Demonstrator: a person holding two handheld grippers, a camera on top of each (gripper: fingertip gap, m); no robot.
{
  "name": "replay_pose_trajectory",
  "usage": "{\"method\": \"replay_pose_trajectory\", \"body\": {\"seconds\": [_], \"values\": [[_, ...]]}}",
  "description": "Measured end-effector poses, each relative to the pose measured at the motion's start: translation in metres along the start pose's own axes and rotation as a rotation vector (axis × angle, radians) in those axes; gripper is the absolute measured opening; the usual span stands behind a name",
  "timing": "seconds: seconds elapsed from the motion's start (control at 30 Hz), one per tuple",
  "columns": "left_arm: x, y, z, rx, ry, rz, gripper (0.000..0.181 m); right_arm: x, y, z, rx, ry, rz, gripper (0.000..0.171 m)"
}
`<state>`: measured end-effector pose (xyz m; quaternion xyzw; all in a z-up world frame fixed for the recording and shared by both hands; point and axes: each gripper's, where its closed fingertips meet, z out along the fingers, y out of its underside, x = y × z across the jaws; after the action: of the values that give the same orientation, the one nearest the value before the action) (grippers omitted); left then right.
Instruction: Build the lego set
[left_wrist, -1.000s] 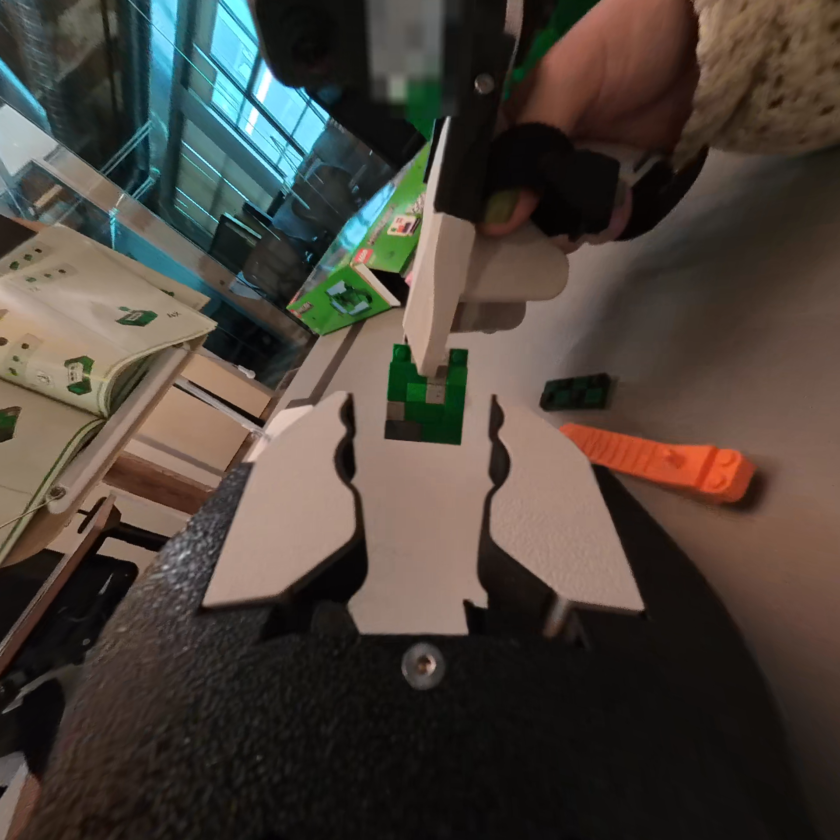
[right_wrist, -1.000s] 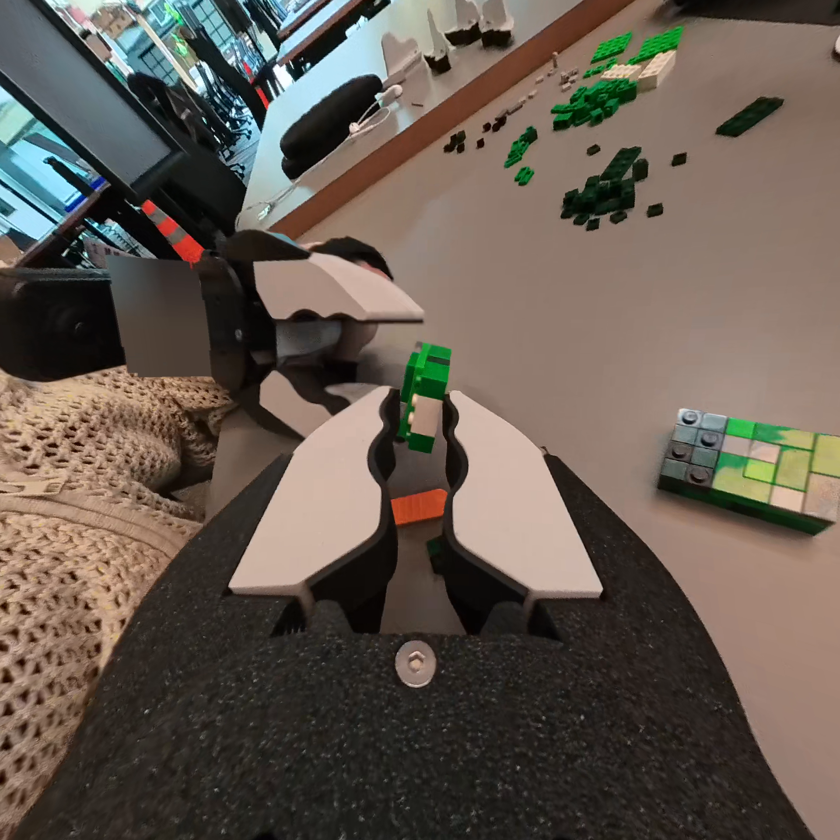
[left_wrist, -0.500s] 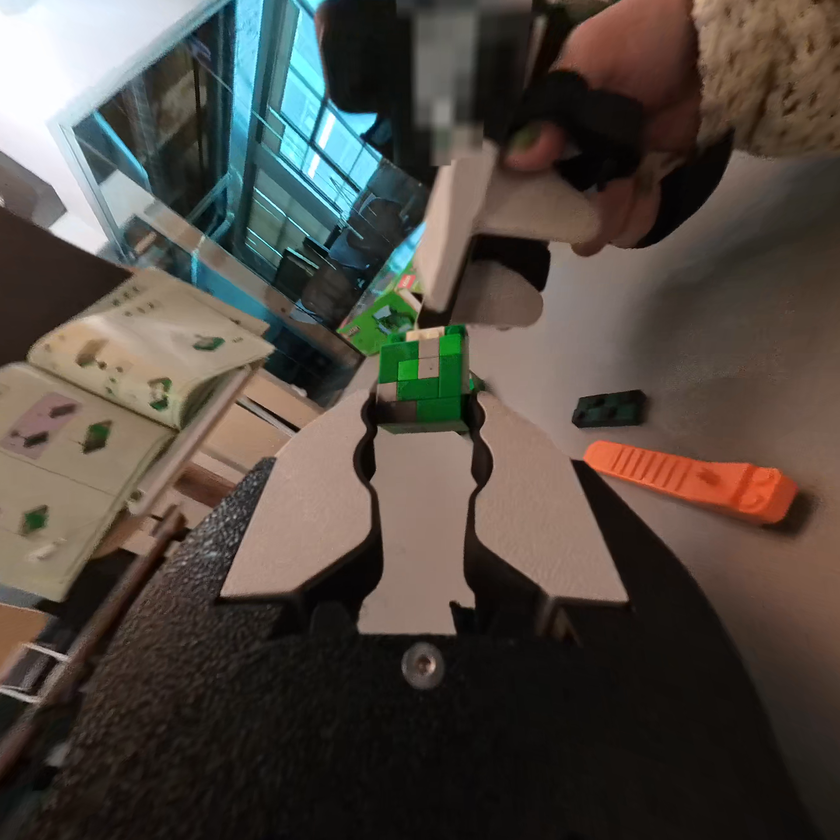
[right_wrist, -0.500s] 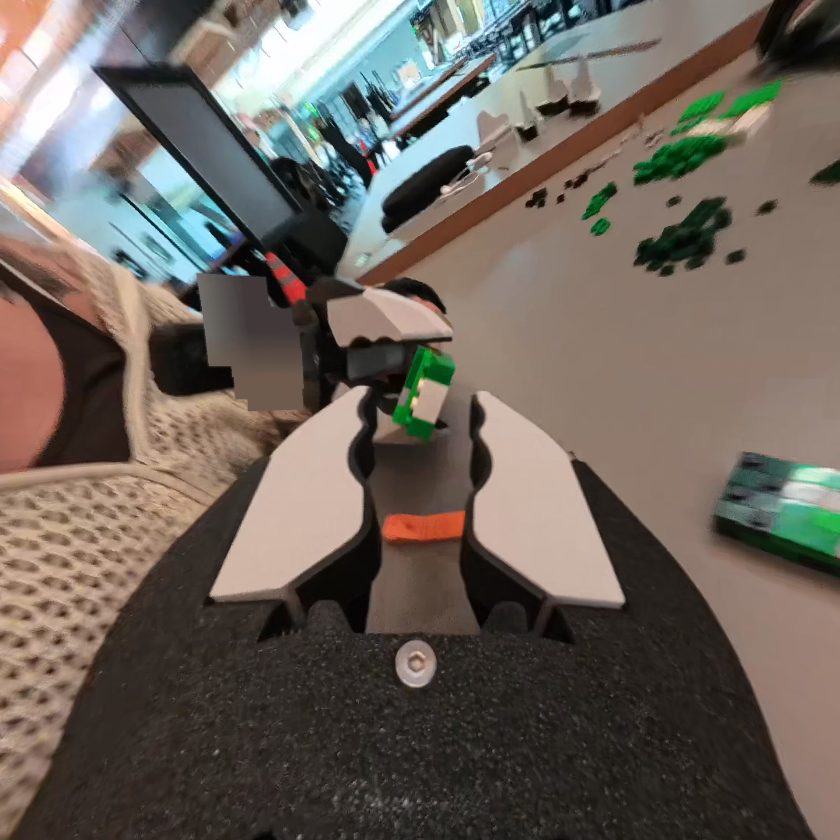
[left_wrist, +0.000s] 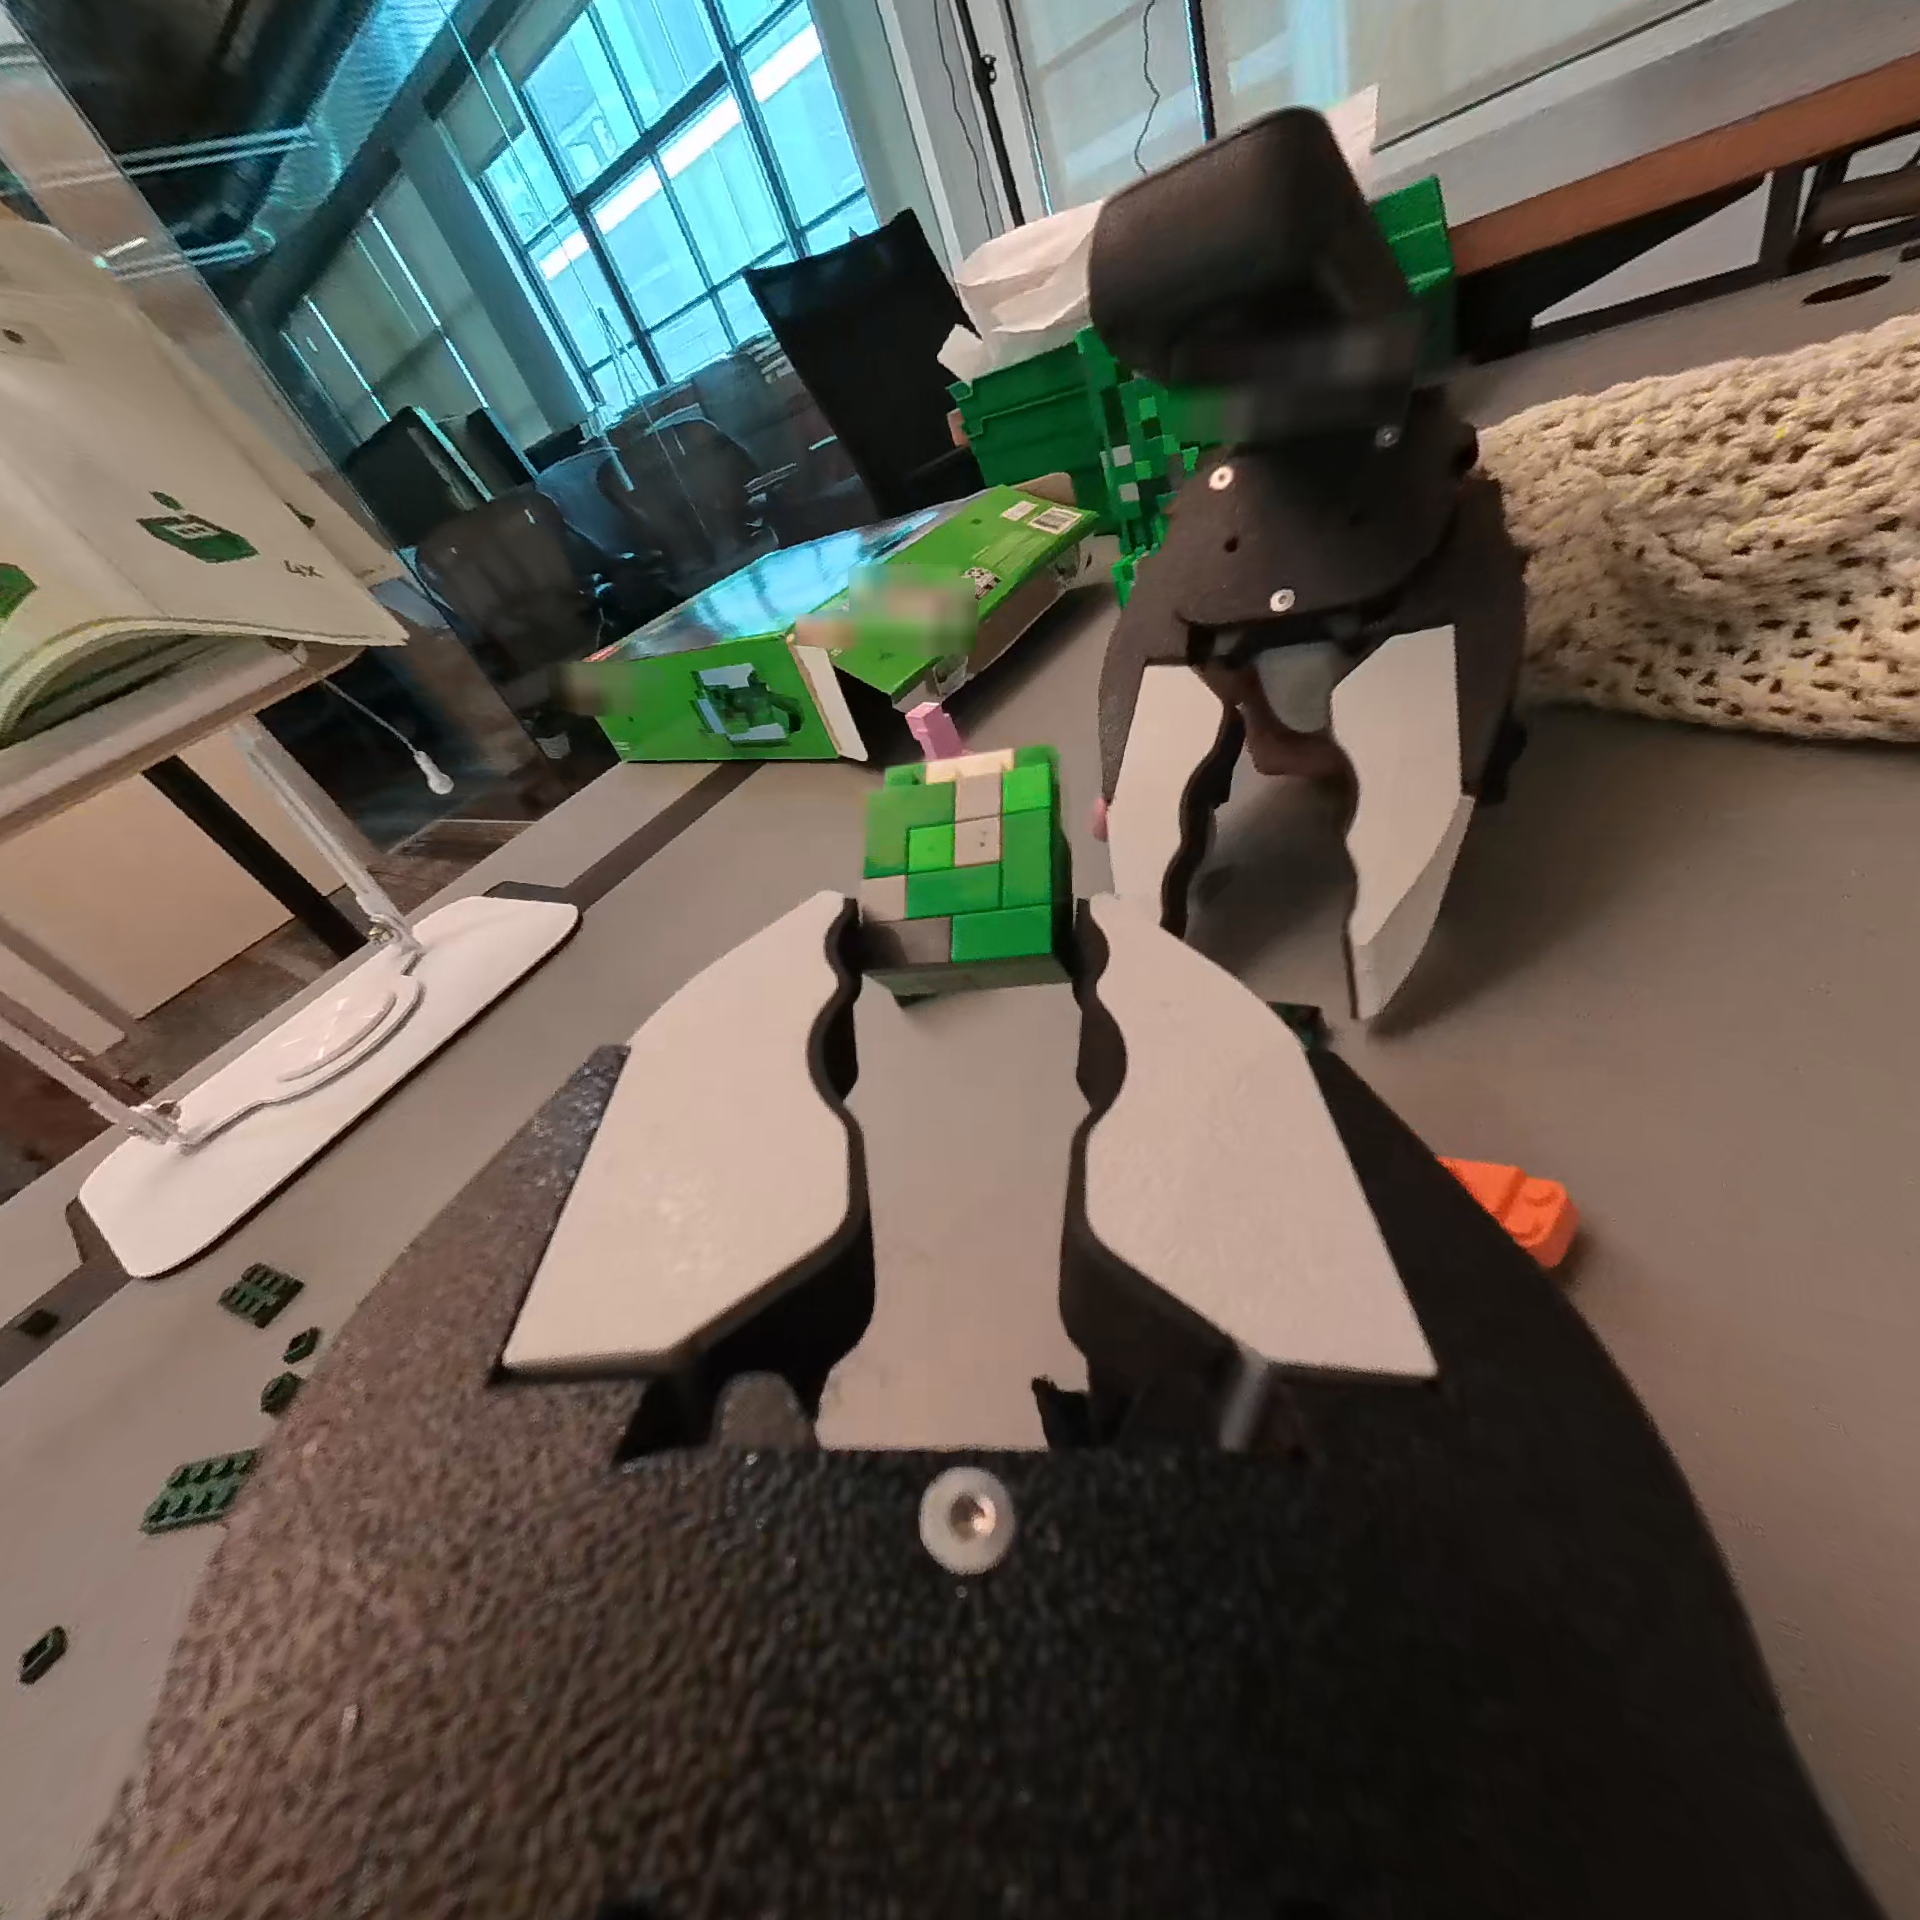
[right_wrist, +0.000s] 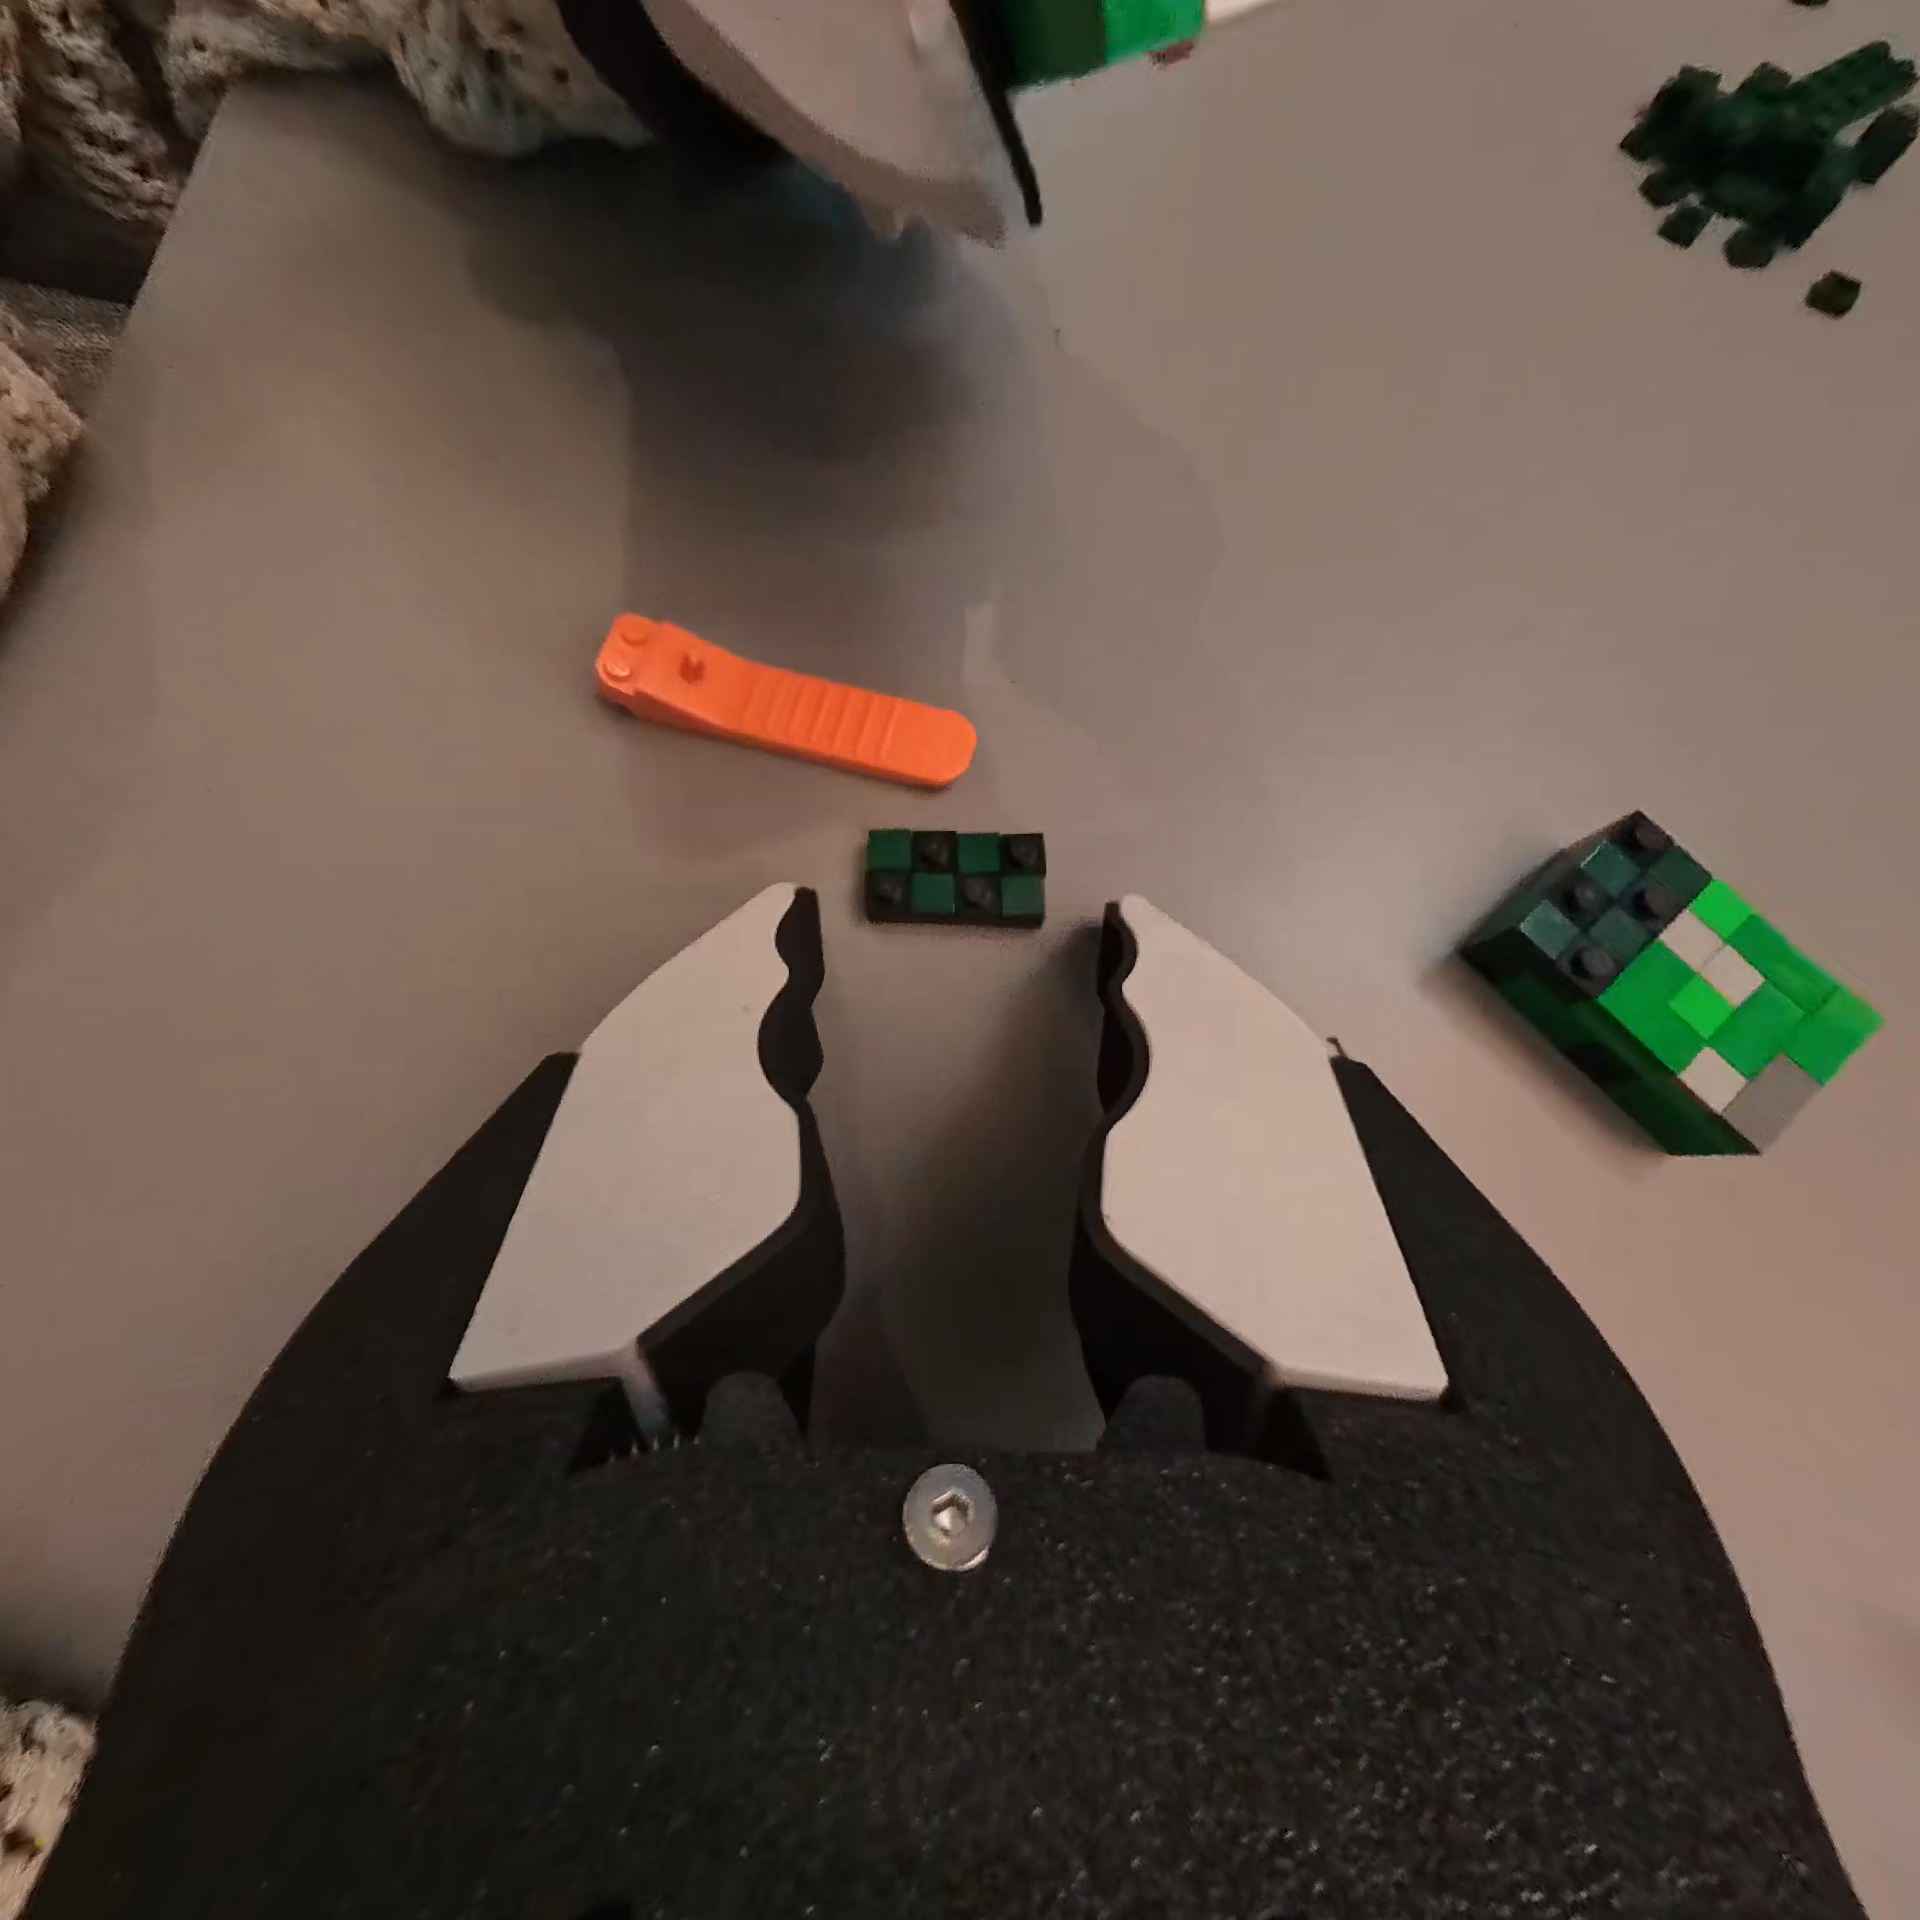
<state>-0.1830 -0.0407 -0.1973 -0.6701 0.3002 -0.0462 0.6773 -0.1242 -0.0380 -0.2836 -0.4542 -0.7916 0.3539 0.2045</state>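
A green block of bricks (left_wrist: 971, 883), patched with grey and white tiles, sits clamped between the fingertips of the left claw (left_wrist: 971, 940), held up off the grey table (left_wrist: 1662, 1039). The fingers are closed onto its lower sides. Just to the right of it hangs the right claw (left_wrist: 1262, 914), pointing down at the table with its fingers spread wide and nothing between them. In the right wrist view that claw (right_wrist: 956, 914) hovers above a small dark green plate (right_wrist: 956, 878) lying flat on the table, just ahead of the fingertips and not touched by them. Just beyond the plate lies an orange brick separator (right_wrist: 790, 707). To the right sits a second built block (right_wrist: 1673, 987) of green, dark green and white bricks, and a heap of dark green loose pieces (right_wrist: 1787, 156) lies farther off. In the left wrist view a green box (left_wrist: 831, 655) lies on its side behind the held block, and an open instruction booklet (left_wrist: 135, 520) rests on a stand at the left.
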Motion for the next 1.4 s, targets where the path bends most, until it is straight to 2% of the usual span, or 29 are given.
{"method": "replay_pose_trajectory", "body": {"seconds": [0.27,0.47,0.6,0.67,0.73,0.83,0.97,1.13,1.3,1.4], "values": [[0.007,0.001,0.001,-0.006,0.043,-0.029,0.040,-0.004,-0.001,0.006,-0.058,0.018,-0.019,0.033],[0.010,0.000,0.002,0.017,0.078,-0.101,0.039,-0.003,-0.006,0.008,-0.082,0.036,-0.006,0.033],[0.009,-0.004,0.000,0.061,0.122,-0.184,0.039,0.009,-0.047,-0.033,-0.007,0.062,0.000,0.033],[0.011,-0.008,-0.003,0.091,0.157,-0.245,0.039,0.014,-0.070,-0.058,-0.029,0.055,-0.015,0.033],[0.012,-0.006,-0.002,0.068,0.181,-0.300,0.039,0.012,-0.094,-0.074,-0.064,0.006,-0.034,0.033],[0.024,-0.006,-0.002,0.040,0.265,-0.331,0.039,0.004,-0.113,-0.074,-0.163,-0.099,-0.043,0.032],[0.031,-0.010,-0.004,0.065,0.296,-0.313,0.039,-0.001,-0.104,-0.063,-0.374,-0.192,-0.016,0.033],[0.030,-0.018,-0.008,0.131,0.327,-0.346,0.039,-0.005,-0.110,-0.058,-0.446,-0.275,0.038,0.033],[0.030,-0.016,-0.007,0.124,0.298,-0.296,0.039,-0.009,-0.112,-0.053,-0.554,-0.319,0.076,0.033],[0.029,-0.015,-0.006,0.113,0.287,-0.298,0.039,-0.005,-0.106,-0.051,-0.651,-0.283,0.057,0.033]]}}
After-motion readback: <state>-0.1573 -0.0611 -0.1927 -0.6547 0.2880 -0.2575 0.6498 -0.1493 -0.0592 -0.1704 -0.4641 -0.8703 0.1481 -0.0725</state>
